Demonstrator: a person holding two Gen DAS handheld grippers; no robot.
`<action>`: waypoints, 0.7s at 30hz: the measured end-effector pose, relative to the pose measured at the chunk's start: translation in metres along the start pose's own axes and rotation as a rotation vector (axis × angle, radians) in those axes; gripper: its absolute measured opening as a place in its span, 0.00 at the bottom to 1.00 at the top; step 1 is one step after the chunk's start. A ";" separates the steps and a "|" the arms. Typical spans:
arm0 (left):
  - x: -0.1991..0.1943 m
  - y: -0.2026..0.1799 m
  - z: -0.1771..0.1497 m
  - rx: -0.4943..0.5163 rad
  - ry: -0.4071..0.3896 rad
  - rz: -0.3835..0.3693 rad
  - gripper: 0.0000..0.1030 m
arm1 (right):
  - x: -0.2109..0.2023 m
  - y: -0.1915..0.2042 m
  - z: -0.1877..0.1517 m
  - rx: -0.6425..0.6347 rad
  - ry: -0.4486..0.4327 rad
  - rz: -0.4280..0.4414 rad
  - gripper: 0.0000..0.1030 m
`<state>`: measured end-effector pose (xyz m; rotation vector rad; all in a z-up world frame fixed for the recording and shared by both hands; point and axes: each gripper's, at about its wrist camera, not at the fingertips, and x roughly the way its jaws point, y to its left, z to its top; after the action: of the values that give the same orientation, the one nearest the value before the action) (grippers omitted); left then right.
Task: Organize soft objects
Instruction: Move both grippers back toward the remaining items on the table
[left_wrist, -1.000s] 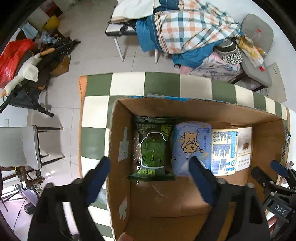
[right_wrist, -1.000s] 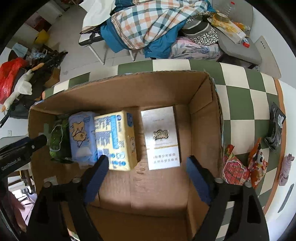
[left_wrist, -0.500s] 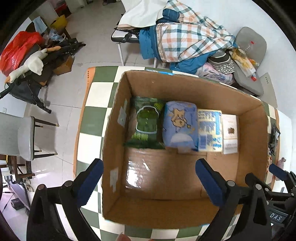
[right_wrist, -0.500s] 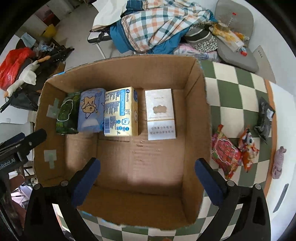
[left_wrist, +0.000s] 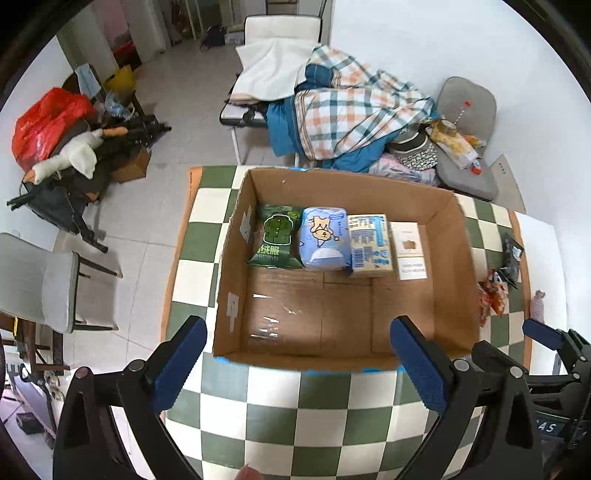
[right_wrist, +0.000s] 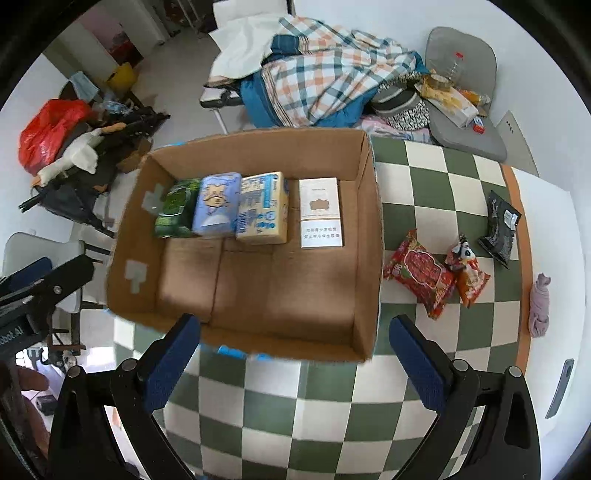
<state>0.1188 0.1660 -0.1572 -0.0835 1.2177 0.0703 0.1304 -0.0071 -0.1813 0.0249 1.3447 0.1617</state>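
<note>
Left wrist view: looks steeply down from above the near table (left_wrist: 295, 417) edge, facing the box (left_wrist: 332, 177). Right wrist view: similar height, set further right. Both share the box (right_wrist: 369, 229) and checkered table (right_wrist: 424, 177).

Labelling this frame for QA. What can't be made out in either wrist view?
- Print on the white pack in the cardboard box: too small.
- Dark snack bag, left view: squeezed at the fisheye edge.
- Pink cloth, right view: too bunched to identify.
</note>
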 end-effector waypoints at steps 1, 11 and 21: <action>-0.006 -0.002 -0.003 0.006 -0.008 0.002 0.99 | -0.009 0.000 -0.005 0.001 -0.011 0.008 1.00; -0.055 -0.021 -0.027 0.020 -0.055 -0.017 0.99 | -0.061 -0.002 -0.039 0.023 -0.066 0.092 1.00; -0.056 -0.125 -0.003 0.263 -0.073 0.023 0.99 | -0.071 -0.079 -0.047 0.191 -0.095 0.121 1.00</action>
<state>0.1091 0.0408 -0.1022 0.1612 1.1457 -0.0661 0.0778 -0.0979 -0.1324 0.2725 1.2603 0.1317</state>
